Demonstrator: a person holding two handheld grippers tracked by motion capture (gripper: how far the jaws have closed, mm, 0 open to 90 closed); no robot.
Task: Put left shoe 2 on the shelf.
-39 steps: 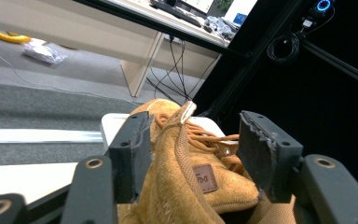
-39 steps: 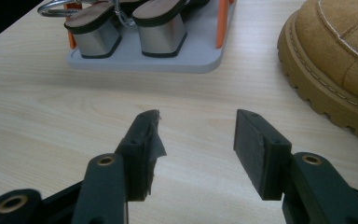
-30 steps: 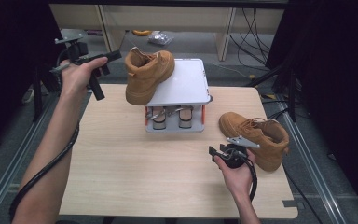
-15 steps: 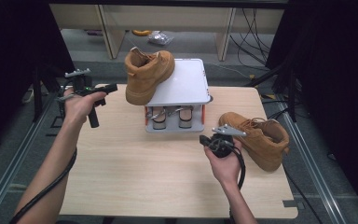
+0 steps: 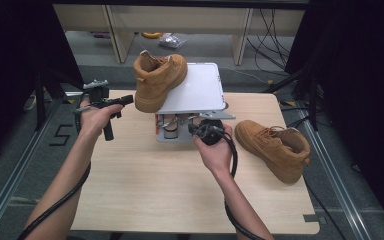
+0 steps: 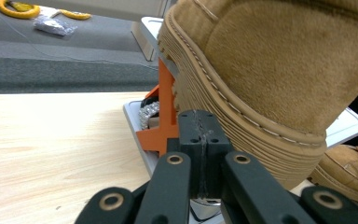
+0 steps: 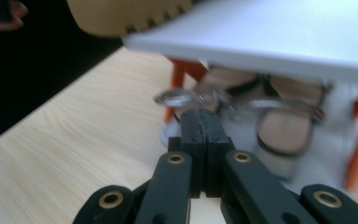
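Both tongs are fully closed and hold nothing. Left tongs (image 5: pixel 121 100) sit just left of the rack (image 5: pixel 192 92), their tips nearly at the sole of the boot (image 5: pixel 157 80) that overhangs the rack's left edge, toe toward the person. Right tongs (image 5: pixel 194 129) point at the rack's lower shelf from the front. A second boot (image 5: pixel 275 147) lies on the table (image 5: pixel 145 190), right of the rack.

Even overhead light on the table (image 5: pixel 145 190); surroundings at left and right fall to black. Soft shadow under the white shelf (image 5: pixel 195 90). The right gripper view is motion-blurred; the left gripper view is sharp, with a slightly soft far background.
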